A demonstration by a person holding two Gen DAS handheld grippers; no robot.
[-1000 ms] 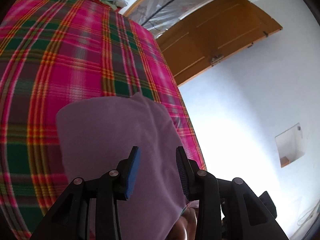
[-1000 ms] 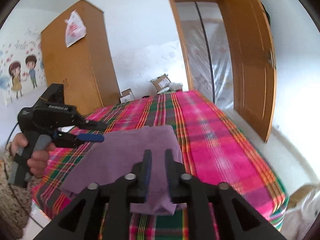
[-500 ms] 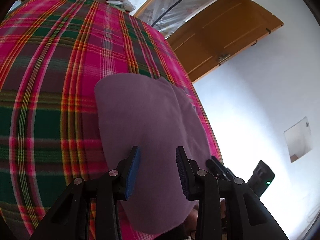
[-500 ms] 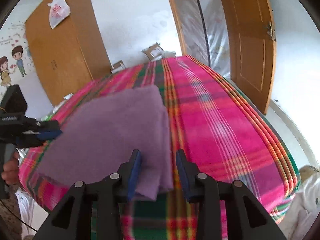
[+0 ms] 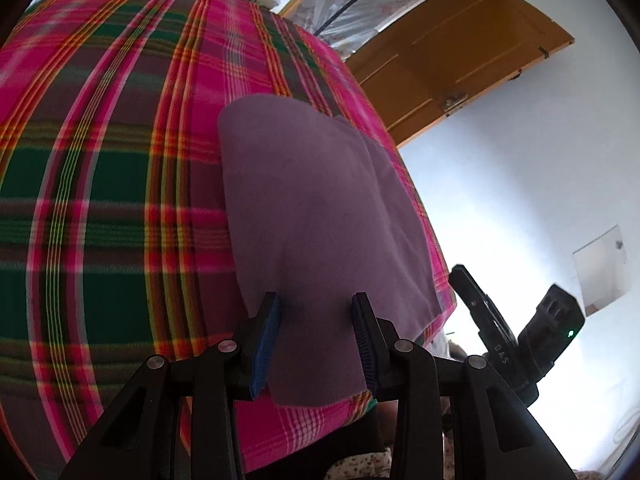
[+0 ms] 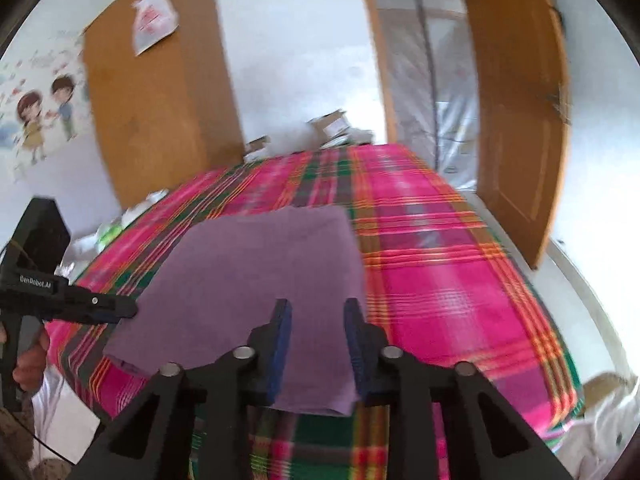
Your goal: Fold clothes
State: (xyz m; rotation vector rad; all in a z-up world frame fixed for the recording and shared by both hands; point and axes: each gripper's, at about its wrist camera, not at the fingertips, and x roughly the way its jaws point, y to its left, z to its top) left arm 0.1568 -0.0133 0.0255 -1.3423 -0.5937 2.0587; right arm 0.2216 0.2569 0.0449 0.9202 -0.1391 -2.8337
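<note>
Purple cloth point(image 5: 316, 216): folded, flat on the plaid bed point(image 5: 100, 200), at its near edge.
Left hand-held gripper point(image 5: 316, 336): jaws apart over the cloth, gripping nothing.
Right hand-held gripper point(image 6: 318, 344): jaws closing, cloth edge between them.
Right view only: wardrobe point(image 6: 160, 112) beyond the bed.

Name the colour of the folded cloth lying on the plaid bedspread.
Purple, a plain dusty mauve: cloth, clearest in the left wrist view.
</note>
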